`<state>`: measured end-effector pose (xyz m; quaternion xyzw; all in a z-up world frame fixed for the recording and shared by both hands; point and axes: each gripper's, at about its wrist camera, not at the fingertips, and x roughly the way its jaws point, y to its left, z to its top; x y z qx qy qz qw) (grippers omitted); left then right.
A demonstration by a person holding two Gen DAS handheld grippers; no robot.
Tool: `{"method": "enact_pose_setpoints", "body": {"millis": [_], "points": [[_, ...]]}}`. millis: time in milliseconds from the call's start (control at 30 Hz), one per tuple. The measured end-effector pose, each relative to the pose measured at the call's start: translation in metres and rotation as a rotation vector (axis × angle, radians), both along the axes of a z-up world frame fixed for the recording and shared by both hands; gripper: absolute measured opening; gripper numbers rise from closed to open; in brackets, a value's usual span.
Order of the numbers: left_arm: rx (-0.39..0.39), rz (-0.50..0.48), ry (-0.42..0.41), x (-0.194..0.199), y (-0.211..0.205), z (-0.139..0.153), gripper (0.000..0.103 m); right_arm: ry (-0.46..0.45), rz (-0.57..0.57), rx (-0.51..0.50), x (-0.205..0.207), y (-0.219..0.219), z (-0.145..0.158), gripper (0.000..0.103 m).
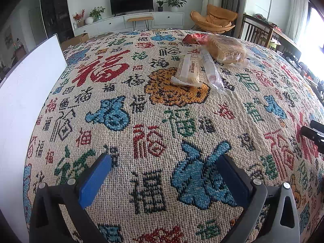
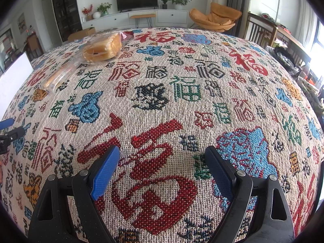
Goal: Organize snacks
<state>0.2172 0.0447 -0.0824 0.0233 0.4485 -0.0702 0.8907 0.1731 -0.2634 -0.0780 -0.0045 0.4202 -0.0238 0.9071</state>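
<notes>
Both my grippers, left gripper (image 1: 166, 174) and right gripper (image 2: 162, 166), hung wide apart and empty over the woven cloth (image 1: 141, 121).
Snacks sat well beyond them: wafer pack (image 1: 188, 68) just beside clear tube pack (image 1: 212, 70), bagged bread (image 1: 226, 49) behind, red packet (image 1: 194, 38) farthest.

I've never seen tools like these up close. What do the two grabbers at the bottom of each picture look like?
Both look the same. The left gripper and the right gripper each have two black plastic arms with triangular cut-outs and round silver rivets. Each finger ends in a flat, finely textured blue pad. No cables, labels or sleeves show.
</notes>
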Motion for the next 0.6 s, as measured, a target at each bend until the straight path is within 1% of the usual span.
{"method": "enact_pose_setpoints", "body": {"millis": [300, 333, 600], "points": [[0.002, 0.0, 0.0, -0.0054, 0.0006, 0.0009, 0.103, 0.0, 0.0, 0.0, 0.0, 0.0, 0.0, 0.089], [0.005, 0.001, 0.001, 0.0, -0.001, 0.0002, 0.103, 0.0, 0.0, 0.0, -0.0003, 0.0001, -0.0001, 0.089], [0.005, 0.0, 0.0, 0.0002, -0.001, -0.0002, 0.103, 0.0, 0.0, 0.0, -0.0004, 0.0002, -0.0001, 0.089]]}}
